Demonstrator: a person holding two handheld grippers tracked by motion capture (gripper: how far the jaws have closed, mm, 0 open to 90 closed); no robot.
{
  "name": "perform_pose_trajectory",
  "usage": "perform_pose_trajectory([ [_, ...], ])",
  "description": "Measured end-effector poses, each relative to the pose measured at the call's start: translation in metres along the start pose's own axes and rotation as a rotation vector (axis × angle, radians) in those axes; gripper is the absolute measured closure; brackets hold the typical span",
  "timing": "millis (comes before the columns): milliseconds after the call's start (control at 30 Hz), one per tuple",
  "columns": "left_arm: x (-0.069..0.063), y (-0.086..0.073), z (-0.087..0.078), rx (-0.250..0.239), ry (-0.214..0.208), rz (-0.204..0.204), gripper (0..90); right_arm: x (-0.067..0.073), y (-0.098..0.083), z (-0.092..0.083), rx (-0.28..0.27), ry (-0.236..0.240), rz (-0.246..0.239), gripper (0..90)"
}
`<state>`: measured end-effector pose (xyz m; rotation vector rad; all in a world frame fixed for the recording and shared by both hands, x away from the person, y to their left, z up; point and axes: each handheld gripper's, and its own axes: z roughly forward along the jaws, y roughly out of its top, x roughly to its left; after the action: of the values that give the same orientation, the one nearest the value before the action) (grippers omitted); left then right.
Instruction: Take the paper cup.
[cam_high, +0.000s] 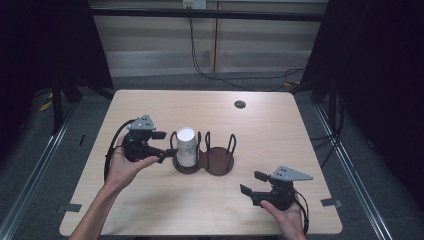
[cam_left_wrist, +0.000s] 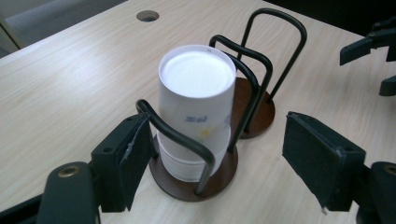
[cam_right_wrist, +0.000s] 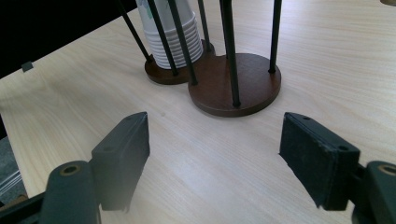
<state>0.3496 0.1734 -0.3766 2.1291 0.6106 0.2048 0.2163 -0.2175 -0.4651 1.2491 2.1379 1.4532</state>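
The stack of paper cups (cam_high: 186, 146), upside down, sits in the left bay of the wire cup holder (cam_high: 220, 161) at the centre of the worktop (cam_high: 280, 125). The cups are probably light, thin-walled and easily crushed, so grip the top cup's sides gently. Its small blue print is unreadable. Left gripper (cam_high: 159, 145), just left of the stack, and right gripper (cam_high: 251, 183), lower right, are open and empty.
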Motion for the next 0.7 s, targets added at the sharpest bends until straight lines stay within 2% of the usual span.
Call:
perform_pose_trajectory([
  [67,0.003,0.005,0.002,0.012,0.025,0.007,23.0,-0.002,0.000,0.001,0.007,0.009,0.003,23.3],
  [133,0.004,0.008,0.003,0.014,0.028,0.004,23.1,-0.003,0.000,0.002,0.013,0.011,0.010,23.2],
  [167,0.005,0.010,0.003,0.019,0.034,0.018,23.1,-0.003,0.000,0.002,0.015,0.012,0.010,23.1],
  [233,0.007,0.014,0.005,0.014,0.011,0.021,22.9,-0.003,0.000,0.001,0.016,0.016,0.006,23.1],
  [267,0.007,0.016,0.006,0.021,0.018,0.025,22.8,-0.003,0.000,0.001,0.016,0.017,0.007,23.5],
  [400,0.007,0.025,0.011,0.045,-0.001,0.045,24.6,-0.002,0.000,0.003,0.030,0.032,0.007,24.2],
  [433,0.006,0.027,0.013,0.039,-0.004,0.040,26.1,-0.002,0.000,0.003,0.041,0.039,0.006,24.2],
  [500,0.005,0.031,0.016,0.068,0.011,0.067,27.7,0.000,-0.001,0.004,0.051,0.048,-0.003,23.7],
  [567,0.004,0.034,0.020,0.081,-0.004,0.065,26.6,0.001,-0.001,0.005,0.054,0.054,-0.005,23.2],
  [700,0.005,0.043,0.026,0.126,-0.006,0.085,25.3,0.002,-0.001,0.006,0.060,0.062,-0.008,22.1],
])
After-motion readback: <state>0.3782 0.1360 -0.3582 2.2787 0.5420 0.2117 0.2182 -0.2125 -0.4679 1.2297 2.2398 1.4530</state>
